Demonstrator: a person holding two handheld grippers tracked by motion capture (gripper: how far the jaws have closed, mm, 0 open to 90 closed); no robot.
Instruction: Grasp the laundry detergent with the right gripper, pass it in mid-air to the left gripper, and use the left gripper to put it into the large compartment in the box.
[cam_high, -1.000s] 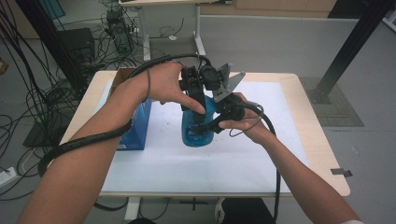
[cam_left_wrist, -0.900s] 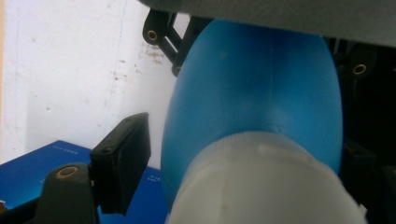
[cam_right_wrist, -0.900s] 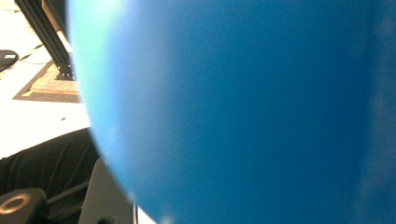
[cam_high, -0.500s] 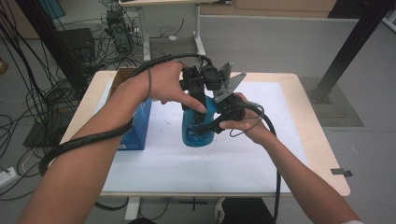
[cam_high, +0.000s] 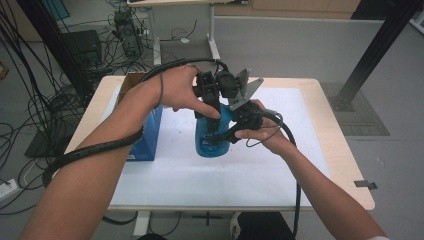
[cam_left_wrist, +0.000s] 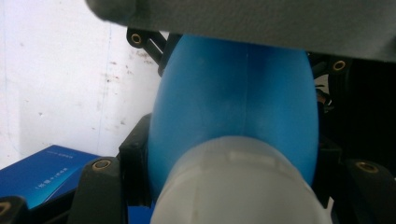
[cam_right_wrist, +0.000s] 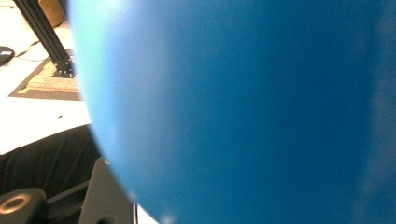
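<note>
The blue bottle (cam_high: 212, 137) stands upright on the tabletop (cam_high: 310, 150), beside a blue box (cam_high: 147, 137). The left gripper (cam_high: 212, 100) has just closed on its white cap (cam_left_wrist: 238, 186); the right gripper (cam_high: 237, 125) clamps its body.

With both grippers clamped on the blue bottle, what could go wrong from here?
The left gripper, whose jaws have just been closing, sits on the white cap and neck of the blue bottle; it might slip on that smooth curve. If it twists, the right gripper may lose the body. The blue box stands close enough to get knocked.
</note>
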